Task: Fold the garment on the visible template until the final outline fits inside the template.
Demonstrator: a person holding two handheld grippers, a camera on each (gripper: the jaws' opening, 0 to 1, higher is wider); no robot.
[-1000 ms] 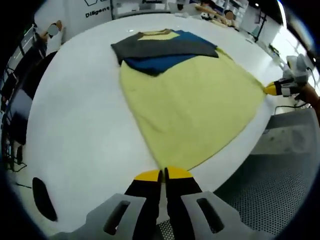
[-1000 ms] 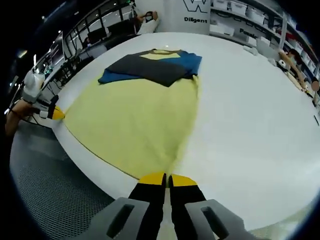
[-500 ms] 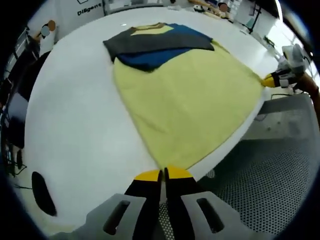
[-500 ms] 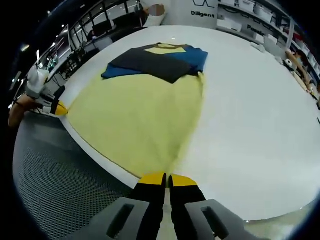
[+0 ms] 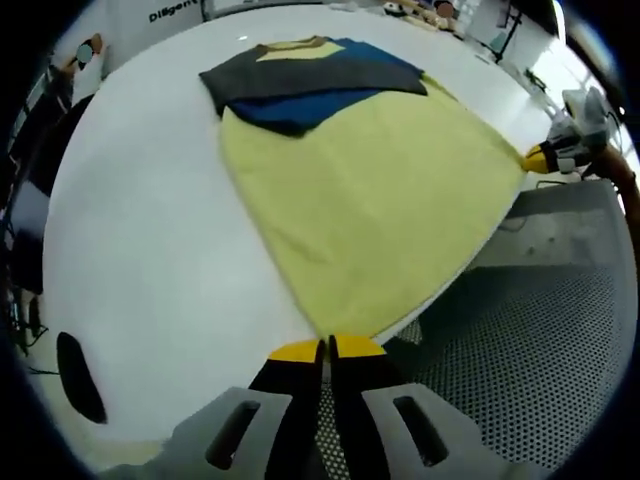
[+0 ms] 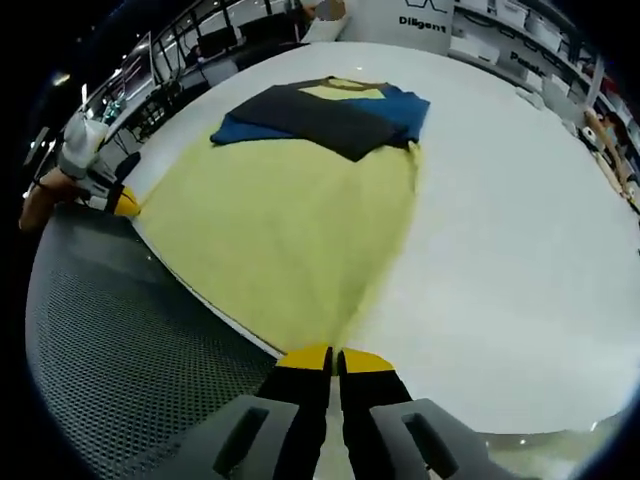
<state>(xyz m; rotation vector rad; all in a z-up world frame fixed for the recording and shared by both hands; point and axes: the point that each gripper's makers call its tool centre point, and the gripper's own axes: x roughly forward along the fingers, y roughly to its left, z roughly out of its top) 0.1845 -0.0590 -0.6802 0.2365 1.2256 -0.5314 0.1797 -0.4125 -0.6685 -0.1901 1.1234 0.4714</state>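
Garment: where it lies spread on the table, the pale yellow cloth garment (image 5: 375,195) (image 6: 280,225) has its body flat and wide, its lower hem running along the table's near edge, partly drawn out past that edge.
Sleeves: a dark grey sleeve (image 5: 300,82) (image 6: 320,118) is folded across the chest on top of a blue sleeve (image 5: 300,108) (image 6: 405,105); a yellow collar shows between them, toward the table's far side.
Template: I cannot make out any outline around the garment.
Left gripper: the left gripper (image 5: 327,350), black with yellow tips, has its jaws pressed together on one hem corner of the garment, right at the table's near edge. In the right gripper view it (image 6: 118,203) comes in from the left, held by a person's hand (image 6: 45,195), at the far end of the same hem.
Right gripper: the right gripper (image 6: 333,360), of the same build, has its jaws closed on the other hem corner. In the left gripper view it (image 5: 540,158) sits at the right, pinching the cloth's point.
Hem: it stretches taut between the two grippers.
Table: the round white table (image 5: 140,230) (image 6: 500,250) carries the garment on its near half.
Floor: a grey perforated metal floor (image 5: 540,350) (image 6: 110,340) lies below the near edge.
Background: shelves and white boxes stand beyond the table's far edge, too blurred to tell apart.
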